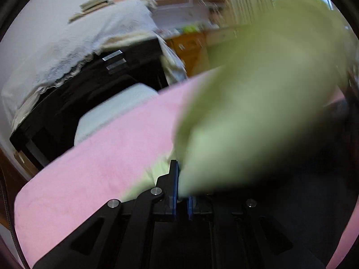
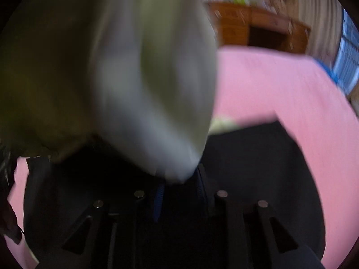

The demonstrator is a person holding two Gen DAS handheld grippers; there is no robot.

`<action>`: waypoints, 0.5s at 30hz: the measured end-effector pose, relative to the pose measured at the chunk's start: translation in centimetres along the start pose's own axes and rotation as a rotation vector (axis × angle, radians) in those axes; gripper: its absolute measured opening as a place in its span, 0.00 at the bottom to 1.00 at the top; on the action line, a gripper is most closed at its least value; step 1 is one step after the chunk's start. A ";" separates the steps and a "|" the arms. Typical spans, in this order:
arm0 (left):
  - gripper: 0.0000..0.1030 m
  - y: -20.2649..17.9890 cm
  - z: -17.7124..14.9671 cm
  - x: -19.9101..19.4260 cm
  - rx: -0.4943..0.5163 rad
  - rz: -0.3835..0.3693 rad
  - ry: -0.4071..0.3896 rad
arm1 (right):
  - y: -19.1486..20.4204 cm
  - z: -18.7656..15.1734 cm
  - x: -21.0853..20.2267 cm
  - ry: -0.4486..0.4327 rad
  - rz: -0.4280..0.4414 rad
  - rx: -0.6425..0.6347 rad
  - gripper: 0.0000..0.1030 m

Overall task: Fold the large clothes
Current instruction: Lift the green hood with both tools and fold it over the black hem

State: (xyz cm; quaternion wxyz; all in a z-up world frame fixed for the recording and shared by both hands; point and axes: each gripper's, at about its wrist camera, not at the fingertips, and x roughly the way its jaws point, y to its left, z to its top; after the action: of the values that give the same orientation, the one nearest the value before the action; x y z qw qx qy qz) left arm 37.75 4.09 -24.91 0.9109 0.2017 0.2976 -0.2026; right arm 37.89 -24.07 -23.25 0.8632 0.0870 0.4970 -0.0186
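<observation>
A pale green garment rises, blurred, from my left gripper, whose blue pads are shut on its edge. In the right wrist view the same green garment fills the left and middle, and its lower tip sits pinched between the blue pads of my right gripper, which stand a little apart around the bunched cloth. Both grippers hang over a pink-covered surface. A dark garment lies flat on the pink cover beneath the right gripper, and the dark garment also shows at the left view's lower right.
Beyond the pink surface's far edge stand black furniture under a white lace cloth and a white cushioned seat. A wooden cabinet and shelves are behind. A wooden desk and a window are past the far edge.
</observation>
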 end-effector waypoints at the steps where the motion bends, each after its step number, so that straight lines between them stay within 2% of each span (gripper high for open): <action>1: 0.07 -0.6 -1.0 0.2 0.009 -0.004 0.030 | -0.6 -0.5 -0.1 0.018 0.002 0.020 0.27; 4: 0.08 -1.0 -3.0 0.4 -0.017 0.013 0.091 | -2.7 -2.1 -1.6 0.031 0.066 0.091 0.27; 10: 0.13 0.9 -3.1 -1.1 -0.149 0.002 0.148 | -5.5 -3.7 -5.3 0.068 0.115 0.139 0.27; 12: 0.32 1.9 -3.4 -2.1 -0.213 0.005 0.170 | -6.7 -4.0 -7.2 0.062 0.151 0.170 0.29; 14: 0.39 3.5 -4.1 -3.0 -0.301 0.016 0.201 | -7.8 -4.2 -8.8 0.067 0.181 0.208 0.33; 15: 0.40 4.3 -4.1 -3.2 -0.340 0.016 0.219 | -8.1 -4.4 -9.4 0.070 0.189 0.216 0.33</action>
State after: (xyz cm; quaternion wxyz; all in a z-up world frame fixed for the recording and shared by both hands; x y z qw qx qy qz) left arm 35.56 10.46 -24.94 0.8957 0.0682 0.4230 -0.1190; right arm 28.43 -31.84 -18.33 0.8289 0.2264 0.5114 0.0127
